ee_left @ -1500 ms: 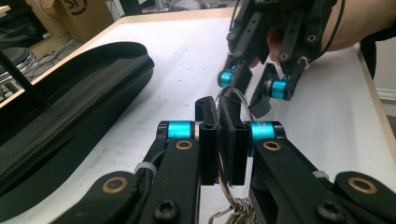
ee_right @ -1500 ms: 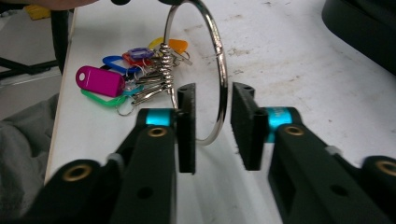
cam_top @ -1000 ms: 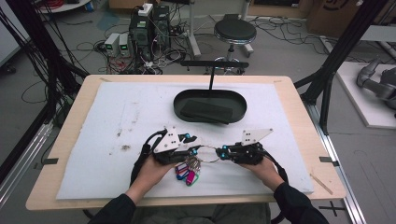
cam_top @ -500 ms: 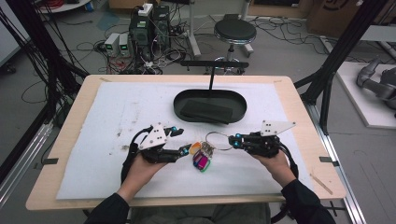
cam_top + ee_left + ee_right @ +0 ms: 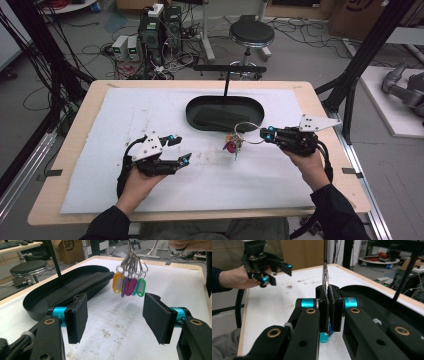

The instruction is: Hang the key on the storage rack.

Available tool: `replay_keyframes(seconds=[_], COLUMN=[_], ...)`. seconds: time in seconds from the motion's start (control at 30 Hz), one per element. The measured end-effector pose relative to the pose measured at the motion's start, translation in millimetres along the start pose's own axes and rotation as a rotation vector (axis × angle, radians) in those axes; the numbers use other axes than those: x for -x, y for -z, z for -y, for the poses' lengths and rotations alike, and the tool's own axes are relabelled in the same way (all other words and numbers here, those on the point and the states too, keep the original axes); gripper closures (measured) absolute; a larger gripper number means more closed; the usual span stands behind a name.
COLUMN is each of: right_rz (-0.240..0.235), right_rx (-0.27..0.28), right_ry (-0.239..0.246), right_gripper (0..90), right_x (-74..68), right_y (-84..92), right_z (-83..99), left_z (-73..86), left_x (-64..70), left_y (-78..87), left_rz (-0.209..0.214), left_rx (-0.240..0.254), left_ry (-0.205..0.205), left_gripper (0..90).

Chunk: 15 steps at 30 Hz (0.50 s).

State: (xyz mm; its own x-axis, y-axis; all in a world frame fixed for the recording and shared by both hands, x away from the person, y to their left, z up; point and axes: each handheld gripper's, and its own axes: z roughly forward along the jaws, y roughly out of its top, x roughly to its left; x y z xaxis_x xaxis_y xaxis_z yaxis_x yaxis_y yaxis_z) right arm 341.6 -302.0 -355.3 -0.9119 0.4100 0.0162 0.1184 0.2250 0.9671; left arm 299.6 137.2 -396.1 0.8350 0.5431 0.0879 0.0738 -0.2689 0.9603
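A metal key ring [image 5: 246,131] with several coloured key tags [image 5: 233,146] hangs above the white mat, just in front of the black oval tray [image 5: 200,107]. My right gripper [image 5: 265,134] is shut on the ring, whose wire [image 5: 325,275] rises edge-on from the pressed pads [image 5: 333,293]. The tags [image 5: 128,285] dangle in the air ahead of my left gripper [image 5: 115,312]. Its jaws have just been opening and stand wide with nothing between them. In the high view the left gripper [image 5: 182,148] sits to the left of the tags, apart from them.
A black T-shaped stand [image 5: 227,75] rises from the tray's far side, and a flat black pad lies inside the tray [image 5: 35,307]. The white mat [image 5: 125,110] is stained near its middle. A stool [image 5: 251,34] and computer gear [image 5: 155,30] stand on the floor beyond the table.
The two grippers, close together over the tags near the front, have parted. The left one let go, opened and drew left. The right one lifted the ring and tags right, toward the tray.
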Motion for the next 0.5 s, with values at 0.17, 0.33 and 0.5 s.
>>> replay_keyframes(seconds=[0.17,0.33,0.5], right_rz=[0.022,0.044,0.074], right_rx=[0.008,0.023,0.036], right_ry=[0.013,0.024,0.031], right_gripper=[88.7,88.7,88.7], right_x=[6.9,14.0,22.7], right_y=[7.1,13.6,18.7], right_z=[-12.4,-25.1,-35.4], left_z=[3.3,6.0,7.2], left_x=[-0.3,-2.7,-7.0], left_y=[7.6,12.3,18.9], left_rz=[-0.010,-0.027,-0.050], left_rx=[0.004,0.013,0.027], left_ry=[0.006,0.010,0.012], left_gripper=[35.9,34.7,34.1])
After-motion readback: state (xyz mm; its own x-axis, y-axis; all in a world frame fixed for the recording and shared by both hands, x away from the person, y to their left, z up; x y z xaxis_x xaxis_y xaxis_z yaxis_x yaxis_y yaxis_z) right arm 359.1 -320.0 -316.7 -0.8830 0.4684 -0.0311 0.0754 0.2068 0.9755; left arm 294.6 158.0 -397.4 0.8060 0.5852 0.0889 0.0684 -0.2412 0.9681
